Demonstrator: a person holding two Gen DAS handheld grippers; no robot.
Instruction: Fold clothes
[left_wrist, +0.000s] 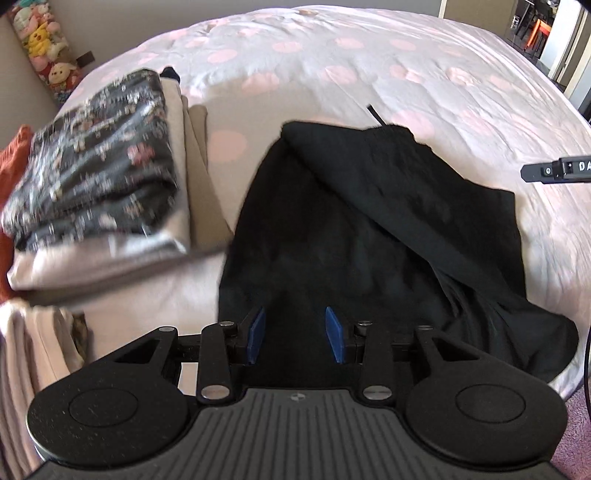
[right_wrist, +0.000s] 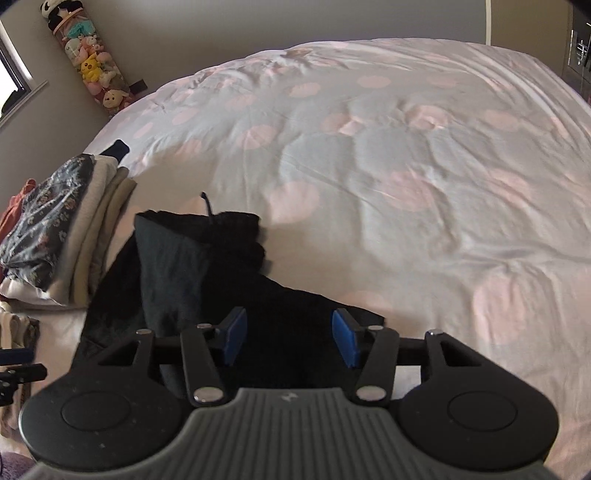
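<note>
Hovering with fingers spread wide and holding nothing, the left gripper (left_wrist: 295, 334) and right gripper (right_wrist: 290, 338) sit over a rumpled black garment (left_wrist: 369, 236) on the polka-dot bed (right_wrist: 406, 166), a stack of folded clothes (left_wrist: 99, 177) just left, plush toys (right_wrist: 92, 66) beyond.

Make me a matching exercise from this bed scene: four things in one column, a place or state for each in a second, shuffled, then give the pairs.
Things:
1. black garment
2. floral folded garment
3. plush toys
4. left gripper

Places or states:
A. on top of the folded stack
B. jaws open, holding nothing
C. lying partly folded on the spotted bedspread
D. hanging in a column on the wall

Pairs: 1-C, 2-A, 3-D, 4-B
</note>
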